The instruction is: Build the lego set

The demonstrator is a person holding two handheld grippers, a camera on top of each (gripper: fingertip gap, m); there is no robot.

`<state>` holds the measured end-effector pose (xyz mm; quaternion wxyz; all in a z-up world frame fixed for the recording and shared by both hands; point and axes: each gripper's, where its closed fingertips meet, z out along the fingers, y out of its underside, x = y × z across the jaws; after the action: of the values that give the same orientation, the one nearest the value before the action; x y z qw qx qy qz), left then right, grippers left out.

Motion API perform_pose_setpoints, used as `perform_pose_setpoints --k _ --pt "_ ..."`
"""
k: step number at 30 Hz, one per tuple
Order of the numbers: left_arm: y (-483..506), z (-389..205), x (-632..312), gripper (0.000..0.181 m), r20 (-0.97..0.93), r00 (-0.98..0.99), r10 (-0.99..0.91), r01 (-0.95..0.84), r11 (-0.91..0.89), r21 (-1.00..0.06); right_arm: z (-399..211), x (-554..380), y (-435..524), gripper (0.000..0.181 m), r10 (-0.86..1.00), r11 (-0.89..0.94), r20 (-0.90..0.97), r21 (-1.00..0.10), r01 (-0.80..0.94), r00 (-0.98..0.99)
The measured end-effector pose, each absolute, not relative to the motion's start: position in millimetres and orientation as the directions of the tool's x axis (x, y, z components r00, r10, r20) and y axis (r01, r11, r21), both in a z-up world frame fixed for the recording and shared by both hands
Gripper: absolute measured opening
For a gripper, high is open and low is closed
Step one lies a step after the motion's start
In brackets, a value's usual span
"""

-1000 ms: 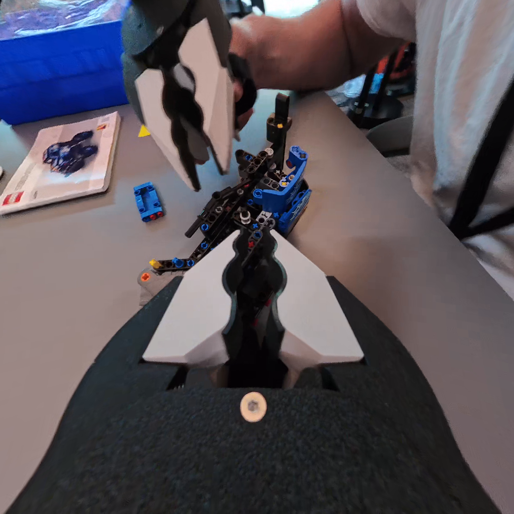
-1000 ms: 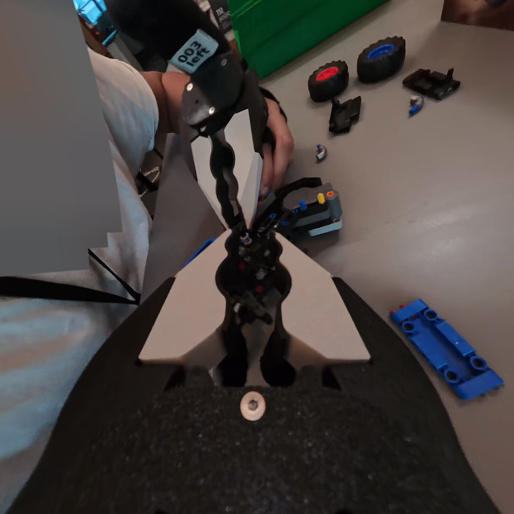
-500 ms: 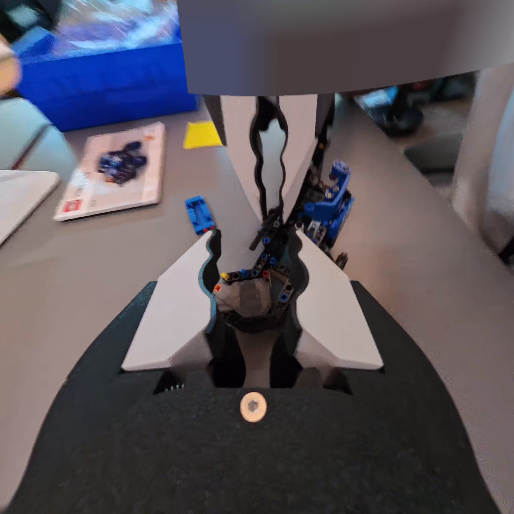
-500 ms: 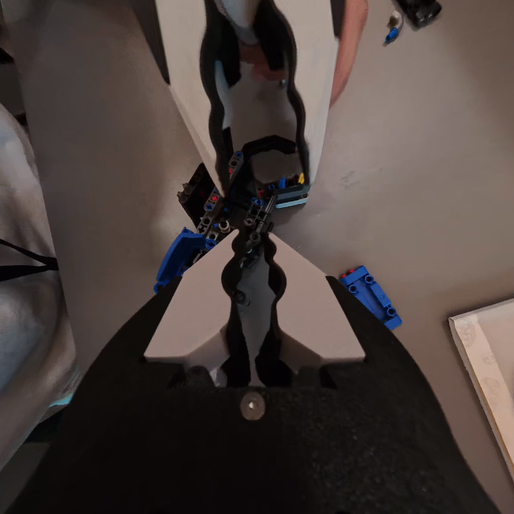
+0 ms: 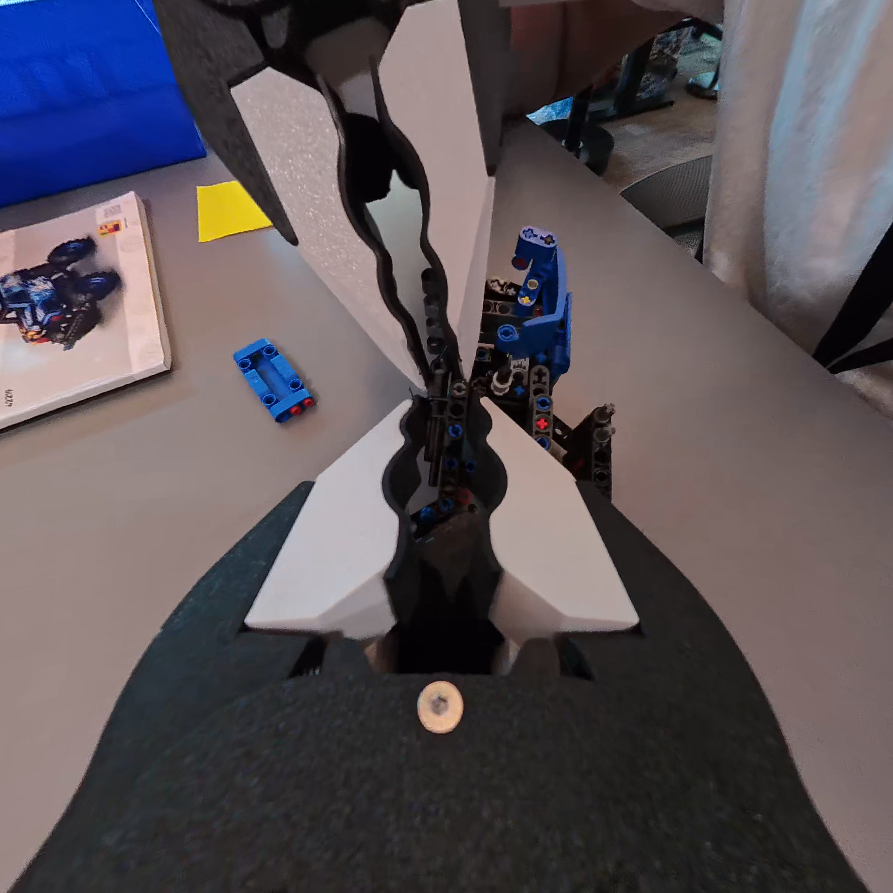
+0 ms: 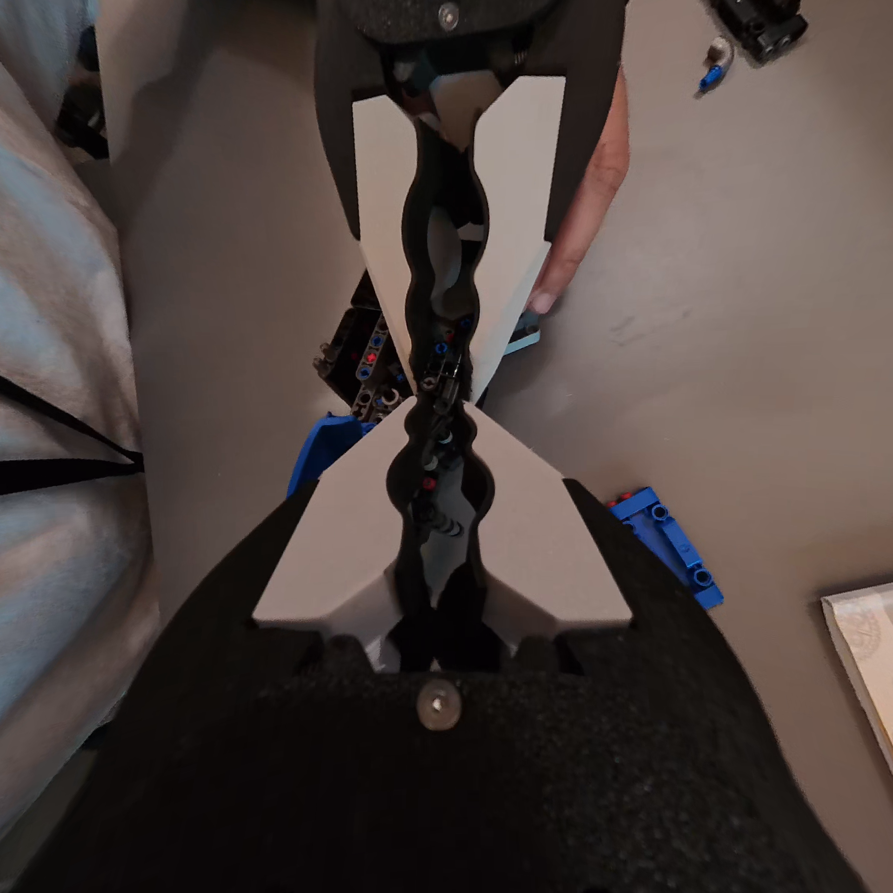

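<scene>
- Left gripper [image 5: 447, 410]: fingers drawn close around the black beam end of the model [image 5: 526, 367], gripping it; a thumb shows beside one finger in the right wrist view.
- Right gripper [image 6: 439, 406]: meets the left tip to tip over the model, fingers narrowed on a black beam of it.
- Model: a half-built toy chassis of black holed beams with blue and red pins, standing on the table [image 5: 121, 507]; a blue curved panel rises on its far side from the left gripper, and a black beam sticks out beside that panel.
- Blue plate [image 5: 273, 379]: flat on the table, near the model, apart from both grippers.
- Booklet [image 5: 72, 309]: beyond the blue plate from the model, closed, with a toy truck pictured on its cover.
- Yellow note [image 5: 227, 210]: well apart from the model, just past the booklet.
- Blue box [image 5: 87, 96]: farthest from the model, behind the note.
- Black part [image 6: 758, 24] and a small grey-blue piece [image 6: 715, 60]: well apart from the model, behind the left gripper.
- Person in a pale shirt [image 6: 53, 435]: close beside the model, at the table edge.
</scene>
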<state>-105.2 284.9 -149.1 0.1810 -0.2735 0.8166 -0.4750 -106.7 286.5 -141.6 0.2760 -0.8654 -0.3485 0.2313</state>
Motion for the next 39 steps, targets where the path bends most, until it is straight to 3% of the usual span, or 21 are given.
perform_pose_setpoints --k 10,23,27,29,39 --pt "279.6 -148.3 -104.1 0.016 0.007 -0.795 -0.607 -0.272 0.346 -0.898 -138.8 -100.5 279.8 0.008 0.734 -0.62 -0.297 -0.659 0.425 0.611" --pt "292.5 -148.3 -98.0 0.015 -0.006 -0.764 -0.645 -0.28 0.34 -0.898 -137.6 -72.9 288.8 0.0 0.694 -0.621 -0.226 -0.668 0.41 0.683" --pt "294.5 -147.7 -91.7 0.016 -0.015 -0.735 -0.678 -0.287 0.331 -0.899 -127.6 -67.3 295.7 0.019 0.689 -0.637 -0.307 -0.689 0.346 0.657" --pt "295.2 -147.0 -87.9 0.015 -0.037 -0.71 -0.703 -0.279 0.329 -0.902 -126.1 -60.4 300.3 0.027 0.704 -0.603 -0.223 -0.69 0.401 0.674" --pt "294.3 -145.7 -81.1 0.016 -0.098 -0.656 -0.748 -0.258 0.344 -0.903 -117.8 -64.1 296.8 0.011 0.752 -0.551 0.083 -0.465 0.693 0.654"
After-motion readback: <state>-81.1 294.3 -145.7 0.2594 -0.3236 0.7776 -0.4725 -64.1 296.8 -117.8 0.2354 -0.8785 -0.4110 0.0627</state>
